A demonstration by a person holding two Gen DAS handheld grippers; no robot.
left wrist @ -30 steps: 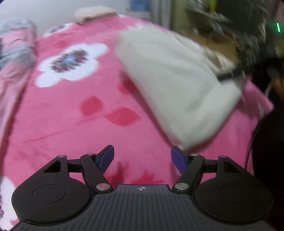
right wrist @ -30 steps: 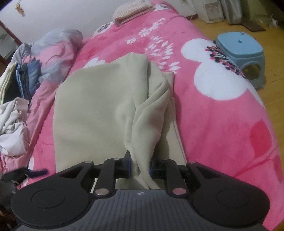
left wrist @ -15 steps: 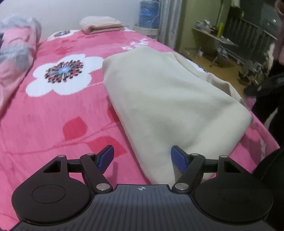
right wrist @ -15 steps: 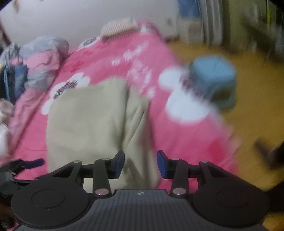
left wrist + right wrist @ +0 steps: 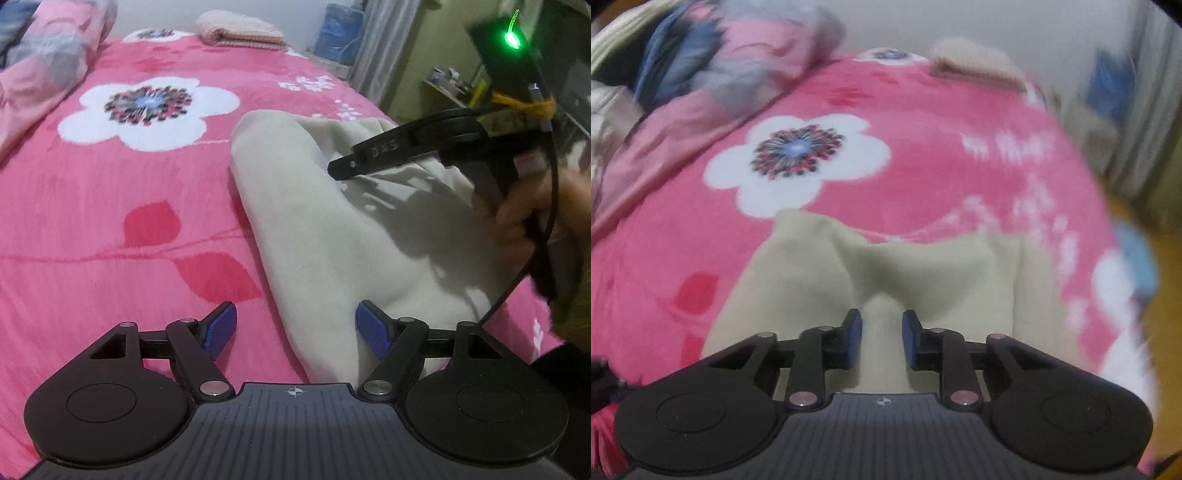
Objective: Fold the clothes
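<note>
A cream garment (image 5: 332, 221) lies on the pink flowered bedspread (image 5: 110, 221). My left gripper (image 5: 295, 325) is open just above the cloth's near corner, whose edge runs between the blue pads without touching them. In the left wrist view a hand (image 5: 535, 206) holds my right gripper (image 5: 343, 166) over the garment's far right part. Seen from the right wrist, the right gripper (image 5: 882, 332) has its jaws closing on a raised ridge of the cream garment (image 5: 923, 269). That ridge fills the gap from pad to pad.
A folded pink knit cloth (image 5: 240, 33) lies at the bed's far end. A pink and grey quilt (image 5: 44, 62) is heaped along the left side. A blue water jug (image 5: 340, 37) and a blue stool (image 5: 1137, 258) stand on the floor past the bed's right edge.
My right gripper let go of the cloth, swung across the garment and now has a new fold between its pads. The left gripper sank toward the near corner, still open.
</note>
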